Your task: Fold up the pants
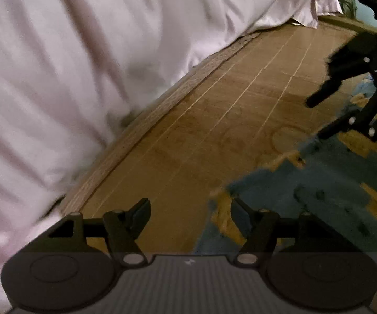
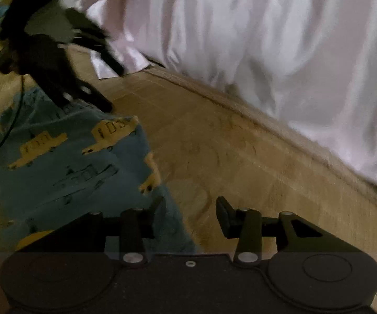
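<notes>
Counted: one pair of pants [image 2: 65, 162], blue with yellow vehicle prints, at 9 o'clock in the right wrist view. Two grippers: left gripper [image 1: 189, 216] and right gripper [image 2: 189, 214], each with two fingers, set apart. One pale pink sheet [image 1: 70, 65] at 11 o'clock. One wooden floor [image 1: 201, 130].

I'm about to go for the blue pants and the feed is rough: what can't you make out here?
- Pants outline: cut off by the left wrist view's right edge and hidden behind both claw bodies; waistband and legs not separable.
- Left claw, right claw: both open, but blur hides whether they touch fabric.
- Other claw's fingers, seen at each view's far edge: smeared by motion.
- Under the pale sheet: hidden.
</notes>
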